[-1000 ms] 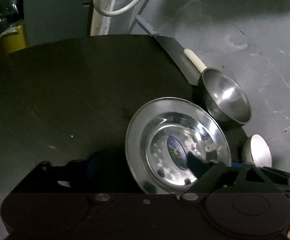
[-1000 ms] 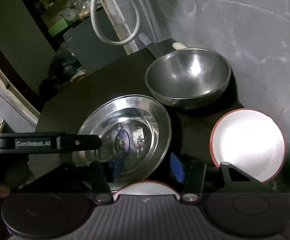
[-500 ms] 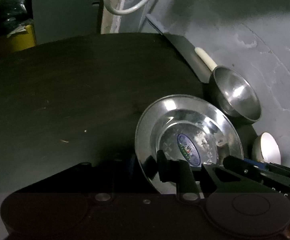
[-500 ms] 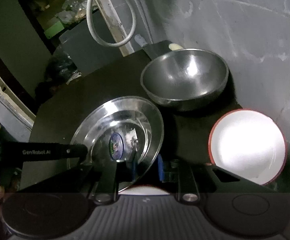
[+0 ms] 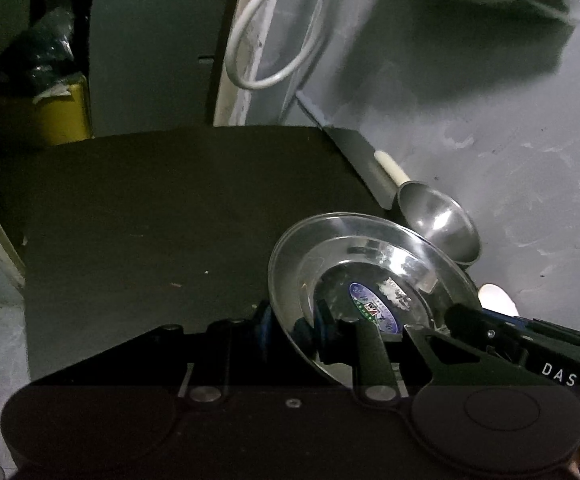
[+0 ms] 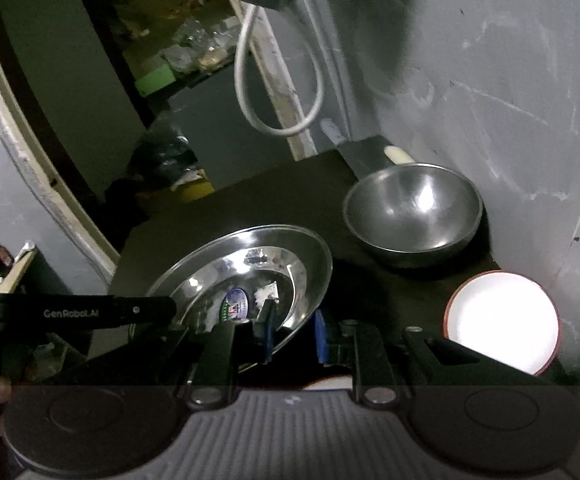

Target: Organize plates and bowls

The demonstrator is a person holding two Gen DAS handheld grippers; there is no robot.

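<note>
Both grippers pinch one steel plate by opposite edges. Left gripper, black with blue pads, has its jaws pressed on the plate's near rim; the right gripper clamps the rim on its own side, and in the left wrist view its black arm (lettered "DAS") comes in from the right.

Round, shiny and shallow, the plate has a wide flat rim and an oval blue sticker in its well. It is tilted, one edge raised, above a matte black table.

Behind it sits a deep, brushed steel bowl, upright. Beside that stands a white bowl with a red rim, glossy and overexposed. A cream handle lies at the table's far edge.
</note>
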